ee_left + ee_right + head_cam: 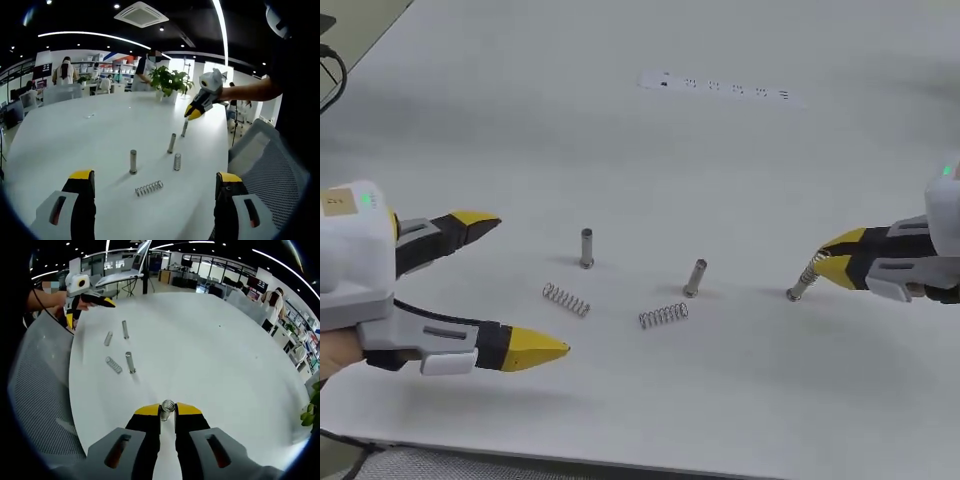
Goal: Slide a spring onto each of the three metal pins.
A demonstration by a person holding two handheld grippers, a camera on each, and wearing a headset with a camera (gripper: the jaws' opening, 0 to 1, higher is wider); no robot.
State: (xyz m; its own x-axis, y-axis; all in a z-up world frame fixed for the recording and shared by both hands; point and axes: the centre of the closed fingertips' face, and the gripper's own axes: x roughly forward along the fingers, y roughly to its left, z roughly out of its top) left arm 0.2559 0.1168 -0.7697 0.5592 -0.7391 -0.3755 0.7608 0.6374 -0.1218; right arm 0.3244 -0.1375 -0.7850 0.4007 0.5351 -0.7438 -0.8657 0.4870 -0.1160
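Right gripper (167,410) is clamped on the held spring (812,268), with the coil end showing between its yellow tips. That spring sits at the top of the right pin (797,291), which leans toward the gripper; I can't tell how far it is threaded on. The middle pin (695,277) and left pin (586,247) stand bare on the white table (720,180). Two loose springs lie flat: the left spring (566,299) is near the left pin, and the other spring (663,315) is just on the near side of the middle pin. Left gripper (520,283) has its jaws wide apart with nothing in them, left of the parts; the left spring lies between it and the pins. A power strip (725,88) is at the far side, well apart.
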